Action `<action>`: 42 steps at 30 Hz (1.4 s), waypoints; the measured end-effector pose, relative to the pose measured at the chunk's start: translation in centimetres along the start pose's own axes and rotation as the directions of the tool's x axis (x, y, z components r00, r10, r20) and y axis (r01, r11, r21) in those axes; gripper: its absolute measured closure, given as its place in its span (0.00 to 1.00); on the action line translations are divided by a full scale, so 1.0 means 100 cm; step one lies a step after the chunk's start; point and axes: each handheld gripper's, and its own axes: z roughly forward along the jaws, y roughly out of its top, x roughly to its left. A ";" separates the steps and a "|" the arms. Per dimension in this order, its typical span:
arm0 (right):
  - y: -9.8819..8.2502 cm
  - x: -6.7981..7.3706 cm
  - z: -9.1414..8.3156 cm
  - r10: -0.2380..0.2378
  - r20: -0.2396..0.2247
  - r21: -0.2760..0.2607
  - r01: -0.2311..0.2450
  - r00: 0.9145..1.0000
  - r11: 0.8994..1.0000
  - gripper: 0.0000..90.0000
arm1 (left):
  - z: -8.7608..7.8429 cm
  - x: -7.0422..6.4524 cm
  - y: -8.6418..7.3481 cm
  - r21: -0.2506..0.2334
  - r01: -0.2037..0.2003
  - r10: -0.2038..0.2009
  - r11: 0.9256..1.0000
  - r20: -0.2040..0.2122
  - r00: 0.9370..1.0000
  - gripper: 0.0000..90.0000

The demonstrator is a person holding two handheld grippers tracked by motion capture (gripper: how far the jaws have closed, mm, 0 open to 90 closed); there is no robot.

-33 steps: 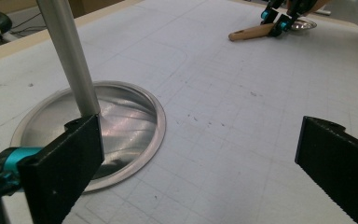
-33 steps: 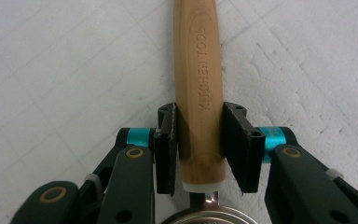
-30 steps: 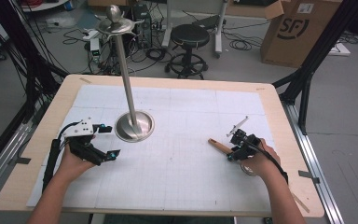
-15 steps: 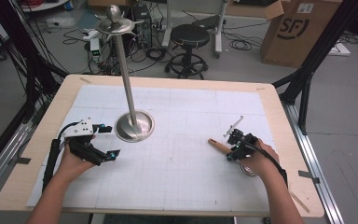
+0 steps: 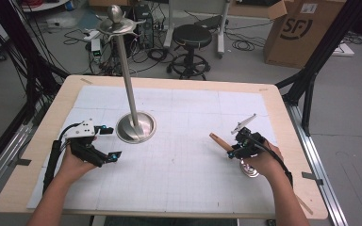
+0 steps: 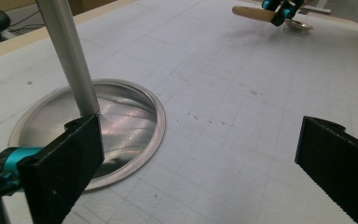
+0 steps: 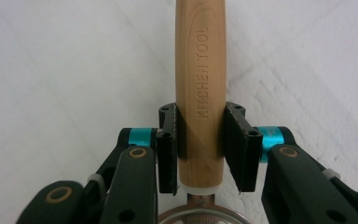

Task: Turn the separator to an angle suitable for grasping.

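Gridded white mat point(image 5: 193, 160), cluttered floor.

My high view looks forward and down over the whole bench point(image 5: 283, 113). My left gripper view sits low, facing right past the metal stand point(image 6: 88, 116); my right gripper view is very close above the wooden handle point(image 7: 200, 84), which both share.

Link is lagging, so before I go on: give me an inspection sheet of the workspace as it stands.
Surface: wooden table under a white grid mat, flat.
Job's things: metal stand, round base, upright pole; wooden-handled utensil stamped KITCHEN TOOL, metal bowl end near the right hand.
Clutter: nothing seen.
Grippers: left gripper open beside the stand's base; right gripper shut on the handle.
Cables: black cable along the left forearm.
Surroundings: stool, cardboard box, floor cables.
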 end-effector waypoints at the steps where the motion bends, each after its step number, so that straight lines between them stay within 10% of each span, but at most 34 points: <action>1: 0.001 0.000 -0.003 0.000 -0.014 -0.023 0.000 1.000 1.000 0.75 | 0.000 0.000 0.000 -0.002 0.002 -0.002 1.000 0.000 1.000 0.02; 7: 0.005 0.001 -0.019 -0.002 -0.081 -0.177 -0.013 0.997 0.984 0.75 | 0.000 -0.001 0.000 -0.001 -0.003 0.003 1.000 0.002 1.000 0.02; 11: 0.012 0.002 -0.031 -0.016 -0.111 -0.291 -0.017 0.994 0.957 0.75 | -0.001 0.000 0.001 -0.015 0.002 -0.002 1.000 0.004 1.000 0.02; 25: 0.044 0.015 -0.048 -0.084 -0.113 -0.389 0.034 0.990 0.920 0.75 | -0.004 -0.001 0.002 -0.033 0.000 0.000 0.999 0.007 1.000 0.02; 42: 0.067 0.023 -0.066 -0.153 -0.145 -0.535 0.053 0.978 0.843 0.75 | -0.007 0.001 0.002 -0.052 0.011 -0.010 0.999 0.008 1.000 0.02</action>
